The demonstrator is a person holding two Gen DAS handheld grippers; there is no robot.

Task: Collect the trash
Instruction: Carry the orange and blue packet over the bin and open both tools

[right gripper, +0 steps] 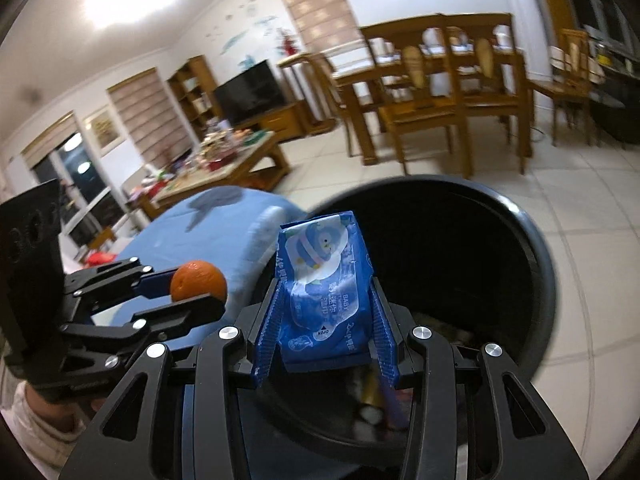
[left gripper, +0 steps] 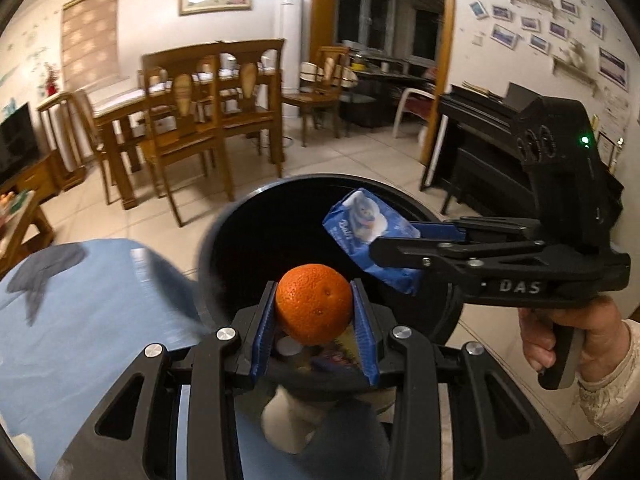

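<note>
Bin (right gripper: 536, 248) contents, blurred, likelier litter, clearer right wrist.

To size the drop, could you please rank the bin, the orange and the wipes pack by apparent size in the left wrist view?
1. Bin, by far the largest.
2. and 3. Wipes pack and orange look alike; the orange is nearer the camera, so no ranking.

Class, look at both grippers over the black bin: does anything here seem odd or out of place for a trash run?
Yes. The left gripper holds a whole orange that looks unpeeled and undamaged, an odd thing to throw away. The right gripper holds a blue wipes pack, creased, above the bin.
</note>
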